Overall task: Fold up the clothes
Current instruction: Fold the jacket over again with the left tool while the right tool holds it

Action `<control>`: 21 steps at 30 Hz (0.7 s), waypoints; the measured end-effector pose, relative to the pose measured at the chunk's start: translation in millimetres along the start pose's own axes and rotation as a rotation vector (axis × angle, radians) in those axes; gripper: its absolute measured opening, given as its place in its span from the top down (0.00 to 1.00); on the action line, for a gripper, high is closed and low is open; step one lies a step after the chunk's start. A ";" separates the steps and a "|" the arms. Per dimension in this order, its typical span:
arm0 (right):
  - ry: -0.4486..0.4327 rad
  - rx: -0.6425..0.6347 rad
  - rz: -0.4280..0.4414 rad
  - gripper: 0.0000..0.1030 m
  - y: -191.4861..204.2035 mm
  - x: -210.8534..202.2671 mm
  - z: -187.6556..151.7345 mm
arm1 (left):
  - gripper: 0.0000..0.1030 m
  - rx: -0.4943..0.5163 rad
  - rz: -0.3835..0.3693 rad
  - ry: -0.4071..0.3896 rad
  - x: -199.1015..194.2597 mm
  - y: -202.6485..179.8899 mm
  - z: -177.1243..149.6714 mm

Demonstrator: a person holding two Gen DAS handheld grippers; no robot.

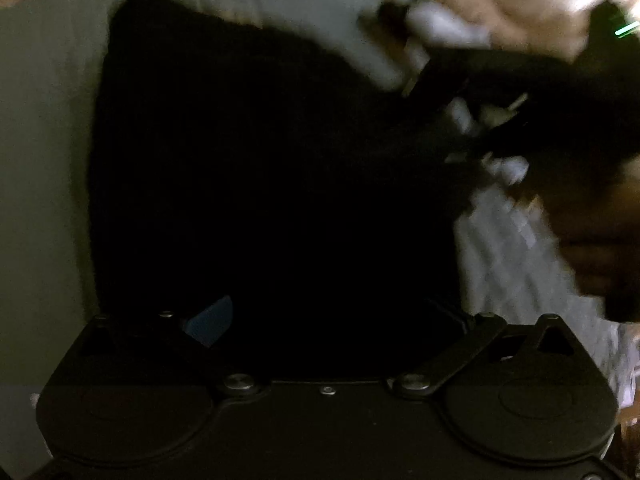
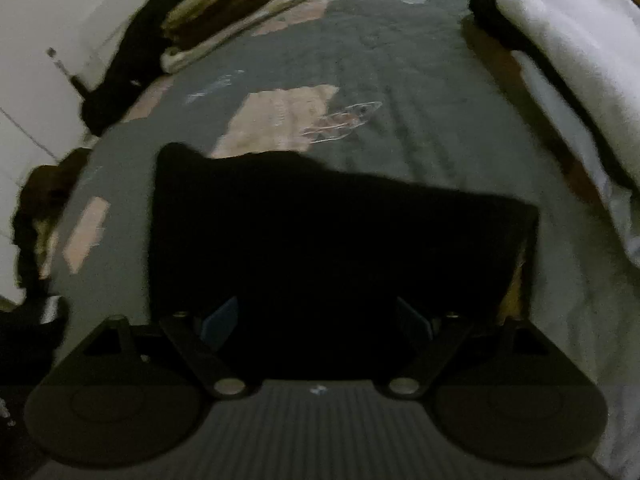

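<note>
A black garment (image 2: 320, 220) lies folded flat on the grey-green bedspread (image 2: 420, 80). My right gripper (image 2: 318, 314) hovers over its near edge. Its two blue pads (image 2: 220, 318) stand wide apart and open, with the dark cloth below and between them. In the left wrist view the same black garment (image 1: 260, 160) fills the middle. My left gripper (image 1: 320, 316) is over it and looks open. One blue pad (image 1: 212, 320) shows, and the other finger is lost against the dark cloth. A person's hand (image 1: 520, 4), blurred, holds a dark device at the upper right.
A folded white cloth (image 2: 568, 48) lies along the bed's right side. A pile of light and brown clothes (image 2: 248, 12) and another black garment (image 2: 132, 56) sit at the far left by a white wall (image 2: 32, 40). A white knitted fabric (image 1: 520, 264) lies right of the garment.
</note>
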State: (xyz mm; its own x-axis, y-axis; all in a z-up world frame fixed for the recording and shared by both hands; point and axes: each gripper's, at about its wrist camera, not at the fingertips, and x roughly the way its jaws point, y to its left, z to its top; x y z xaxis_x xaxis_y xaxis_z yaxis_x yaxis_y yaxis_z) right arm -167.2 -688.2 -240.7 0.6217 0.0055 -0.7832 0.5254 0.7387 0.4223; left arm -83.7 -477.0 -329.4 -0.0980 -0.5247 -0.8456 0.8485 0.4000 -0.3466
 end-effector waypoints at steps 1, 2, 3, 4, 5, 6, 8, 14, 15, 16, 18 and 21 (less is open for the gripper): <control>0.010 -0.006 -0.018 0.17 0.3 5.9 -2.2 | 0.01 0.008 0.017 0.022 11.4 1.1 -1.1; 0.035 -0.021 -0.055 0.17 -2.0 15.4 -5.6 | 0.01 0.025 0.025 0.025 13.5 -0.4 -0.8; 0.066 -0.040 -0.102 0.17 -5.9 26.3 -10.8 | 0.01 0.043 0.033 0.029 15.6 -1.8 -0.6; 0.082 -0.062 -0.131 0.17 -10.2 33.8 -16.0 | 0.01 0.061 0.040 0.032 17.8 -3.3 -0.3; 0.083 -0.085 -0.140 0.17 -13.4 37.1 -19.8 | 0.01 0.079 0.048 0.036 19.9 -4.8 -0.1; 0.073 -0.085 -0.136 0.17 -15.1 35.3 -20.1 | 0.01 0.090 0.049 0.034 19.2 -5.5 0.3; 0.043 -0.045 -0.118 0.17 -18.1 24.1 -17.9 | 0.01 0.057 0.011 -0.010 0.1 0.0 3.4; -0.047 0.045 -0.044 0.17 -19.5 -18.8 -17.9 | 0.01 -0.058 -0.036 -0.105 -22.7 23.0 38.1; -0.044 0.054 -0.032 0.16 -21.2 -20.4 -20.4 | 0.01 -0.065 -0.035 -0.098 -18.4 24.3 45.4; -0.029 0.050 -0.037 0.16 -23.2 -16.8 -23.3 | 0.01 -0.068 -0.033 -0.082 -13.1 24.5 52.1; 0.012 0.023 -0.083 0.16 -26.2 2.6 -25.0 | 0.01 -0.058 -0.009 -0.009 11.6 22.3 60.5; 0.058 -0.038 -0.144 0.14 -29.0 22.6 -35.2 | 0.00 0.003 0.046 0.029 37.4 18.3 55.1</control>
State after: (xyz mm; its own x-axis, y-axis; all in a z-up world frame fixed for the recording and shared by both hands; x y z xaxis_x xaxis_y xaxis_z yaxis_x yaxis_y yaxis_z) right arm -188.9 -685.7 -286.7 0.5063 -0.0644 -0.8599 0.5837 0.7596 0.2868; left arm -43.2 -530.7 -345.0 -0.0737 -0.4838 -0.8721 0.8540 0.4210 -0.3058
